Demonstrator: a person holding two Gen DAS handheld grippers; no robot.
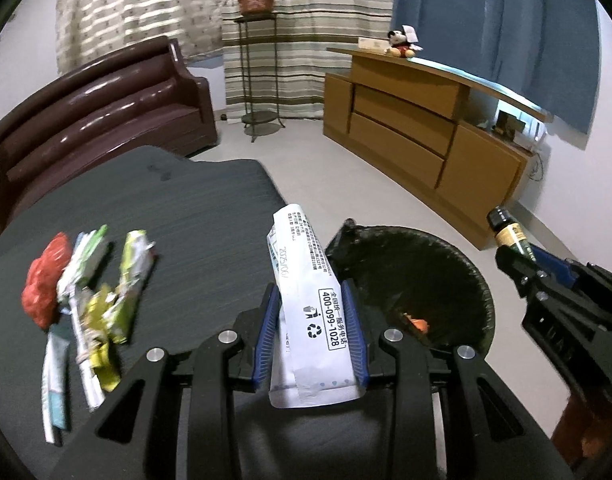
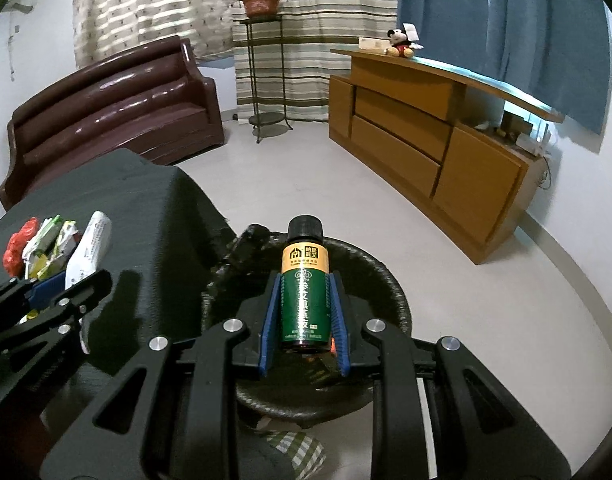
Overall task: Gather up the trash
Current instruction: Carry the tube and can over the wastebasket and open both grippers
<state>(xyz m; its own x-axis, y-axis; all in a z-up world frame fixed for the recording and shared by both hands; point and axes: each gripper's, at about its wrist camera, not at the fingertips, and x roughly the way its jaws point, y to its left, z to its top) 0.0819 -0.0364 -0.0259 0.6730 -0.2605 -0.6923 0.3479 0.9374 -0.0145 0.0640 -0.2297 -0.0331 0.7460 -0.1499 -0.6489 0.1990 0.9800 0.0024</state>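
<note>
Your left gripper clamps a white packet beside the bin; your right gripper clamps a green bottle above it. More wrappers lie on the table.

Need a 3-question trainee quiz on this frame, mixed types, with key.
1. True or false: the left gripper is shut on a white packet.
2. What does the right gripper hold? A) red wrapper B) green bottle C) plush toy
3. Fill in: the remaining wrappers lie on the dark ____.

Key: 1 true. 2 B. 3 table; the wrappers sit left of the held packet, and the black-lined bin stands on the floor beside the table.
</note>
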